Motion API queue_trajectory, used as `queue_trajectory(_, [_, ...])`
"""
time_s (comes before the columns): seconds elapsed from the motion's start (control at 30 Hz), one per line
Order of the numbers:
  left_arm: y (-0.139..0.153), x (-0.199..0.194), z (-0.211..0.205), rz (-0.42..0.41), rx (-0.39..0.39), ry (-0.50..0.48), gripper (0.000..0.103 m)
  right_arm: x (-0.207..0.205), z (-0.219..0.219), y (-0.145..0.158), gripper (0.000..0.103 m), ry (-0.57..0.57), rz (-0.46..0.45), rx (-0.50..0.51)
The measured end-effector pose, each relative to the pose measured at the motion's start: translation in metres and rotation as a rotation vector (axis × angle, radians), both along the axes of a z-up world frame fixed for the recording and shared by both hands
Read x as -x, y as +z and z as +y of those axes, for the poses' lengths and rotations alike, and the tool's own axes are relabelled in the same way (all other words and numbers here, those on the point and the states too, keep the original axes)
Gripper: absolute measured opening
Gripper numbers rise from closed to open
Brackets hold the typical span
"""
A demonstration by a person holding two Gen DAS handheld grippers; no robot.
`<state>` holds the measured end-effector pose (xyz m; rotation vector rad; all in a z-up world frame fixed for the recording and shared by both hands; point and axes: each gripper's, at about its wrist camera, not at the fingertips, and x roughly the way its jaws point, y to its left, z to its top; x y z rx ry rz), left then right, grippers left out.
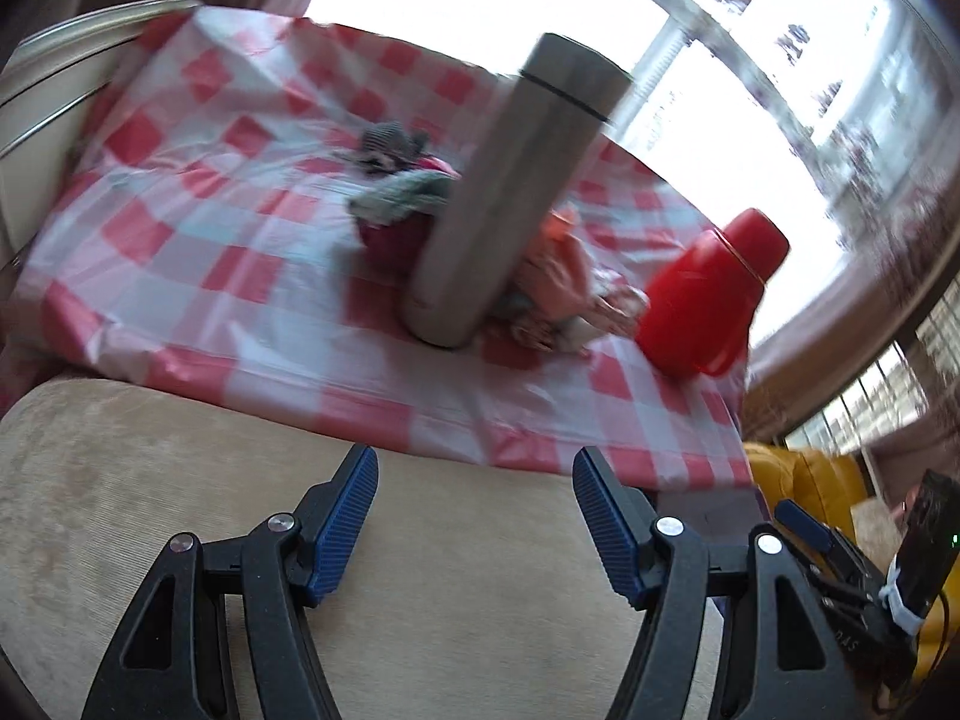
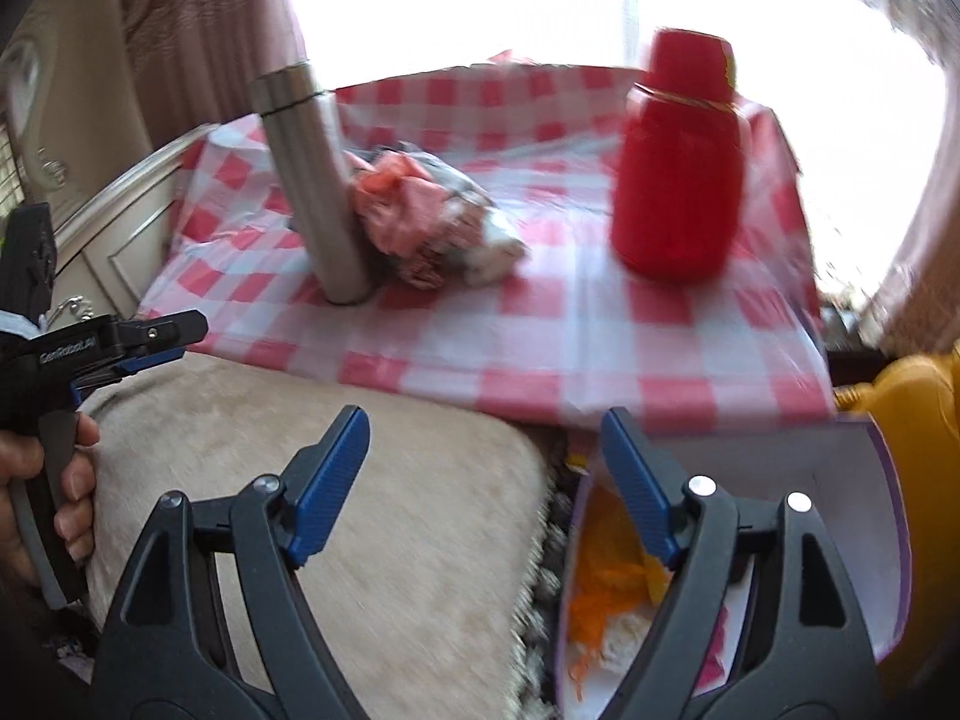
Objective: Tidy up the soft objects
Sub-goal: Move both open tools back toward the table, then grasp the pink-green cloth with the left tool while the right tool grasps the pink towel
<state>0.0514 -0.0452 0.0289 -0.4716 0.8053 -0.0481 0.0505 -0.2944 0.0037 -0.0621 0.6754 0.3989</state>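
Note:
A heap of soft cloth items [image 1: 558, 276] lies on the red-and-white checked tablecloth [image 1: 228, 240], partly hidden behind a steel flask [image 1: 510, 192]; pink, floral, green and striped pieces show. In the right wrist view the pink and floral cloths [image 2: 432, 222] lie beside the flask [image 2: 312, 186]. My left gripper [image 1: 474, 510] is open and empty above a beige cushion, short of the table. My right gripper [image 2: 486, 468] is open and empty over the cushion edge and an open box [image 2: 840, 480] holding orange, white and pink soft items [image 2: 606, 606].
A red plastic bottle [image 1: 708, 300] stands at the table's right, also in the right wrist view [image 2: 678, 162]. A beige cushion [image 2: 360, 510] lies in front of the table. A yellow object [image 2: 918, 408] sits at far right. The left gripper's handle and hand [image 2: 54, 420] show at left.

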Motion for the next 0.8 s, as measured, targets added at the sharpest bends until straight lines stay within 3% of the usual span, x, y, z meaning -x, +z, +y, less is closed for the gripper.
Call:
queue_trajectory(0.07, [-0.001,-0.003,0.016,0.004,0.013,0.047,0.068,-0.008,0.015,0.000,0.083,0.018,-0.024,0.056])
queue_trajectory(0.3, [-0.006,-0.012,0.056,0.023,0.041,0.151,0.068,-0.050,0.057,0.007,0.083,0.106,-0.042,0.073])
queue_trajectory(0.8, [-0.013,-0.039,0.097,0.071,0.107,0.212,0.068,-0.133,0.116,-0.003,0.083,0.279,-0.145,0.202])
